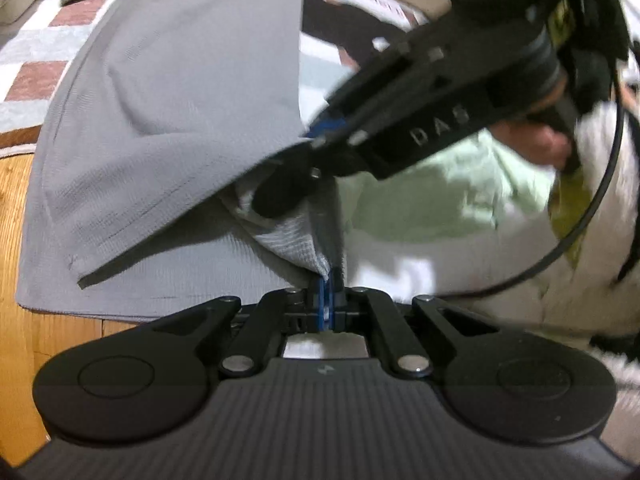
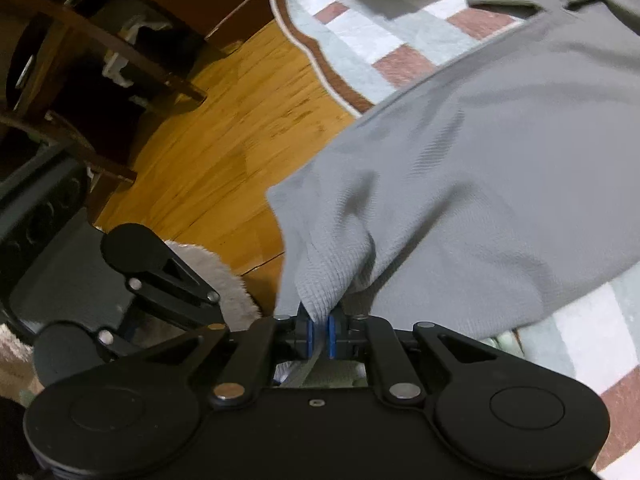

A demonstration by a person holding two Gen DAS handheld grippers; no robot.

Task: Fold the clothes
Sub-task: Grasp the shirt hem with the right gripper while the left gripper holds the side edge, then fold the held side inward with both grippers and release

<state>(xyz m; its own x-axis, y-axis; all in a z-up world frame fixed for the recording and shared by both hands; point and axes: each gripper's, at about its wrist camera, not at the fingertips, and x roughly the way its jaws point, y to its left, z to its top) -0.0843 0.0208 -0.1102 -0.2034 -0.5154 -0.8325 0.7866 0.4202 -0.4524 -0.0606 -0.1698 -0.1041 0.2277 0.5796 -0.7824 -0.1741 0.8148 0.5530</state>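
Both our grippers, left [image 1: 326, 280] and right [image 2: 320, 326], pinch the grey shirt's [image 2: 480, 184] hem closed, lifting it over the rug [image 2: 360, 28], seemingly mid-fold.

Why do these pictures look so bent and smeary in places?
Left wrist view: the fisheye lens bows the wooden floor at the edges; the right gripper and the hand behind it are motion-blurred, while the left gripper pinching the grey shirt is sharp. Right wrist view: the checked rug curves and softens toward the rim; the dark furniture sits in dim shadow.
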